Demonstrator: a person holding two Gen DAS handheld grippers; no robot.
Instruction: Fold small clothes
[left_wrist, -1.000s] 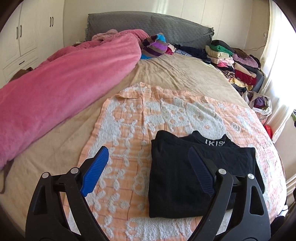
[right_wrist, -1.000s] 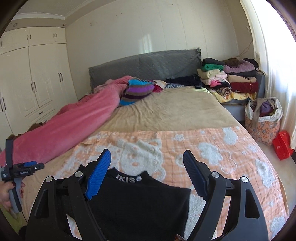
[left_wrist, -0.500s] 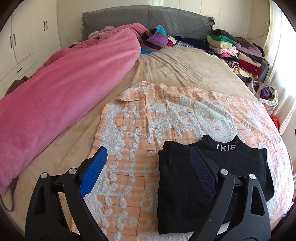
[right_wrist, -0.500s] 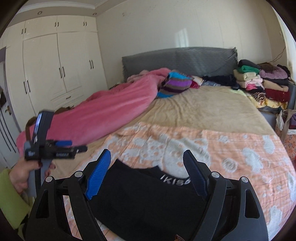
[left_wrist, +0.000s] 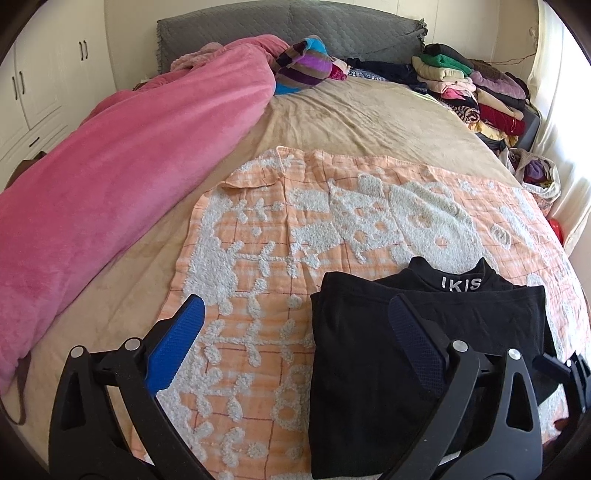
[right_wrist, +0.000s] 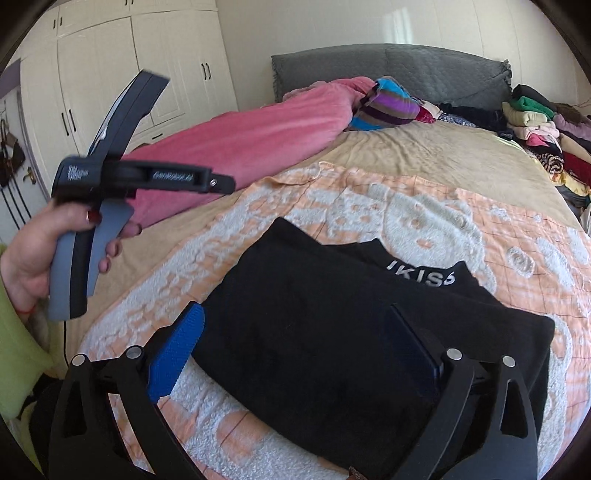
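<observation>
Hovering both wide-open claws, jaws just widened, you are keeping the left gripper (left_wrist: 295, 339) and right gripper (right_wrist: 299, 347) over the folded black garment (right_wrist: 332, 332), untouched, reading "IKISS".

Black top (left_wrist: 369, 369), white lettering on collar; orange-and-white patterned towel (left_wrist: 280, 236); pink blanket (left_wrist: 122, 184); tan sheet (left_wrist: 369, 118); grey headboard (left_wrist: 332, 26).
</observation>
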